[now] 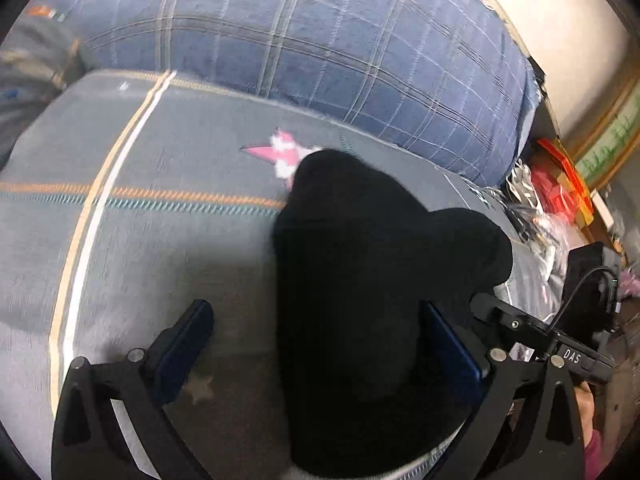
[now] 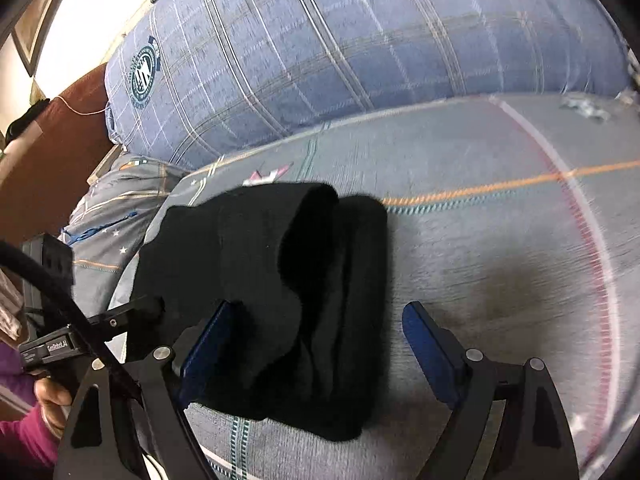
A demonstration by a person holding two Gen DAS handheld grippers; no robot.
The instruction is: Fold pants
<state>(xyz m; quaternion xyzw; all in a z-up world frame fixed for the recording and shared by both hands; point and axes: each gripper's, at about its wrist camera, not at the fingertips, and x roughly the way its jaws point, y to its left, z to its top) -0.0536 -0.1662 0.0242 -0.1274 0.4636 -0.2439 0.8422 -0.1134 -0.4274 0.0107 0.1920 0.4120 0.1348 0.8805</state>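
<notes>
The black pants [image 1: 360, 280] lie in a folded bundle on the grey bed cover [image 1: 140, 260]. In the left wrist view my left gripper [image 1: 316, 340] is open, and the bundle lies between its blue pads, against the right one. In the right wrist view the pants [image 2: 288, 280] show as a thick stack with the top layer curled over. My right gripper [image 2: 316, 344] is open, its left pad at the bundle's edge and its right pad over bare cover. The other gripper [image 2: 100, 332] shows at the left.
A blue plaid duvet [image 1: 320, 40] is piled along the back of the bed [image 2: 360, 40]. A pink star print [image 1: 280, 152] lies beside the pants. Red packaging and clutter [image 1: 560, 184] sit off the bed's right side. A brown headboard [image 2: 52, 152] is at the left.
</notes>
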